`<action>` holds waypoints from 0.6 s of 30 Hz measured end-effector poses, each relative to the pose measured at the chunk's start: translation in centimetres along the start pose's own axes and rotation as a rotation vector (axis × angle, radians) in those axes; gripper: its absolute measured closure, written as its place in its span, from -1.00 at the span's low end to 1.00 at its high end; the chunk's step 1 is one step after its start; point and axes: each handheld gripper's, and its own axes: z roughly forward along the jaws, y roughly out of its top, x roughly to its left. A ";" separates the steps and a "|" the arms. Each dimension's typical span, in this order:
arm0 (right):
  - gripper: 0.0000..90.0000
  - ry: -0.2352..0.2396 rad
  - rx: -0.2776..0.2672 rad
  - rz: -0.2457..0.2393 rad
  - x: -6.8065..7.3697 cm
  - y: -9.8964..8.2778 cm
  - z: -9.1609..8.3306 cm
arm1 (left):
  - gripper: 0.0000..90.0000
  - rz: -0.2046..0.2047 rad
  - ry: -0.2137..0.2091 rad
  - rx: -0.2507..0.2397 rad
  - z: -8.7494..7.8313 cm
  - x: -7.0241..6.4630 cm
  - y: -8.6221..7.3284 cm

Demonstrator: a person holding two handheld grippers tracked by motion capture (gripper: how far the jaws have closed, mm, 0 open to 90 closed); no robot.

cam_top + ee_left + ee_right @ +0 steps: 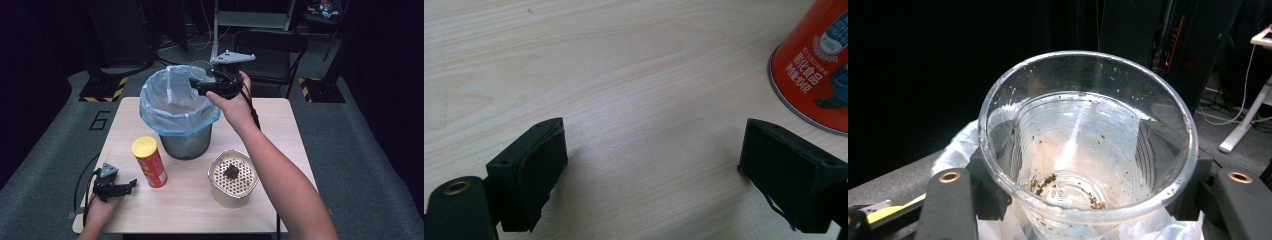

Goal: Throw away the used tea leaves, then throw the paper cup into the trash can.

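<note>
My right gripper [202, 82] is shut on a clear plastic cup [199, 70], holding it over the far rim of a mesh bin [185, 142] lined with a pale blue bag. In the right gripper view the cup [1088, 140] sits between the jaws of the right gripper [1088, 200]. It holds drops of water and dark crumbs at its bottom, with the bag [955, 145] below it. My left gripper [131, 184] rests open near the table's front left edge. Its jaws [651, 170] stand wide over bare wood, beside a red chips can [819, 65].
The chips can [149, 161], with its yellow lid, stands upright in front of the bin. A metal pot [232, 192] with a perforated insert and a dark lump sits front right. The wooden table [280, 120] has a black chair [270, 45] behind it.
</note>
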 end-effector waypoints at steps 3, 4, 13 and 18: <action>-0.26 -0.003 0.007 0.007 -0.1 -0.2 1.3 | -0.75 0.006 0.001 0.004 0.0 0.0 0.0; -0.26 0.001 0.014 -0.001 -0.1 -0.3 1.7 | -0.75 0.000 0.000 -0.001 0.0 0.0 0.0; -0.40 0.018 0.072 -0.010 0.9 -0.5 4.7 | -0.75 0.009 -0.004 0.018 -0.1 0.1 0.1; -0.86 0.031 0.088 -0.020 1.7 -0.9 5.7 | -0.75 0.003 -0.006 0.014 -0.1 0.0 0.1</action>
